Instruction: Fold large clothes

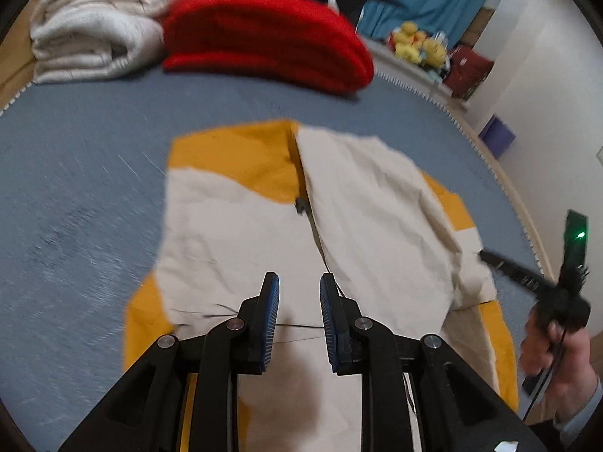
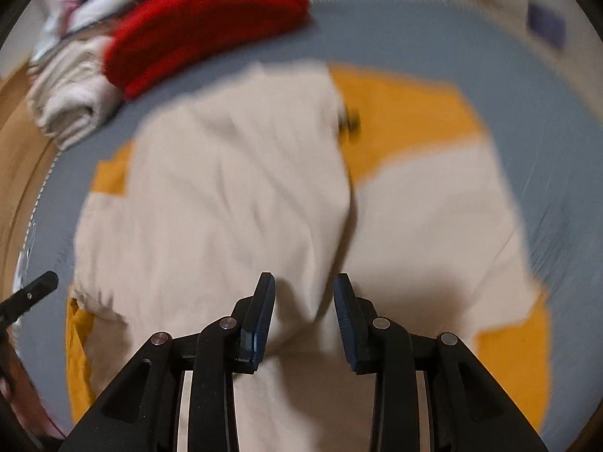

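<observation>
While both tools (image 1: 299, 318) (image 2: 303, 320) hover open, the jacket (image 1: 245, 233) lies flat.

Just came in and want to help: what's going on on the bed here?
A person is folding a cream and yellow jacket laid on the blue-grey bed cover, with a handheld claw in each hand. Both sides look folded in over the zipper. The left claw and right claw hang above it, jaws apart, holding nothing. A red blanket and a white blanket lie behind.

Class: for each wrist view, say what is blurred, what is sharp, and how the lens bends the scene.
Left wrist: left gripper sharp, cream-and-yellow garment slightly smeared, blue cover's edge bowed. Right wrist: right gripper sharp, garment and red blanket heavily smeared.
</observation>
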A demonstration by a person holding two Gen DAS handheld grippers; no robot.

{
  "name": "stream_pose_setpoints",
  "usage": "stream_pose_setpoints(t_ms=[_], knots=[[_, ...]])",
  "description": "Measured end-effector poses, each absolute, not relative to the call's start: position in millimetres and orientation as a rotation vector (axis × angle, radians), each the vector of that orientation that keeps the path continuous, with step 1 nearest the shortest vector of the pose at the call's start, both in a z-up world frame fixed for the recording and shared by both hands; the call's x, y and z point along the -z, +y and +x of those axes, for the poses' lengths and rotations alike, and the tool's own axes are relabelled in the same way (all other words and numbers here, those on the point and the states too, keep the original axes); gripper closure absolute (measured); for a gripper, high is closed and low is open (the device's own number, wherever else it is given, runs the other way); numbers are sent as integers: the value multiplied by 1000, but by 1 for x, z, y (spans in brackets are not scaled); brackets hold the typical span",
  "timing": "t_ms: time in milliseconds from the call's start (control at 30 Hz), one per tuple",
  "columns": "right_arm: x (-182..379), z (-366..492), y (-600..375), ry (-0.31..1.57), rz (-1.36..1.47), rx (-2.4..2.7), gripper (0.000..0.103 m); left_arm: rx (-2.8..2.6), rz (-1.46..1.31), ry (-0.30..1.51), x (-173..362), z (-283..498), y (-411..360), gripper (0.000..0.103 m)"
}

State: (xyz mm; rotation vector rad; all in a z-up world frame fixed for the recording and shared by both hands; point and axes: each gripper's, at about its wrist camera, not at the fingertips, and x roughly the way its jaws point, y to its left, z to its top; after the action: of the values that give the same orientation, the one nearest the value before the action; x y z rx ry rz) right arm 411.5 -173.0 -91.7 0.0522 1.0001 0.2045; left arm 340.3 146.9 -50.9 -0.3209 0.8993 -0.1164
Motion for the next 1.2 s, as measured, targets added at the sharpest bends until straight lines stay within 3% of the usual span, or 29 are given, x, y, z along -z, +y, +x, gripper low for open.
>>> stream_pose_setpoints(t_ms=[167, 333, 533, 700, 900, 1033, 1200], knots=[[7, 373, -191, 750, -2, -197, 69, 109, -239, 799, 4, 283, 163, 83], [-61, 302, -228, 645, 37, -193, 69, 109, -227, 771, -25, 199, 182, 83], [-88, 191, -291, 628, 61, -170, 69, 48, -408, 822, 3, 88, 217, 83], [-65, 120, -365, 706, 145, -72, 69, 27, -561, 1007, 52, 61, 237, 86], [37, 107, -419, 1084, 274, -5, 69, -2, -678, 1241, 109, 69, 247, 86], [90, 113, -429, 1286, 266, 33, 69, -33, -613, 1340, 128, 76, 233, 84], [114, 105, -438, 1368, 260, 48, 69, -61, -569, 1394, 142, 77, 228, 79]])
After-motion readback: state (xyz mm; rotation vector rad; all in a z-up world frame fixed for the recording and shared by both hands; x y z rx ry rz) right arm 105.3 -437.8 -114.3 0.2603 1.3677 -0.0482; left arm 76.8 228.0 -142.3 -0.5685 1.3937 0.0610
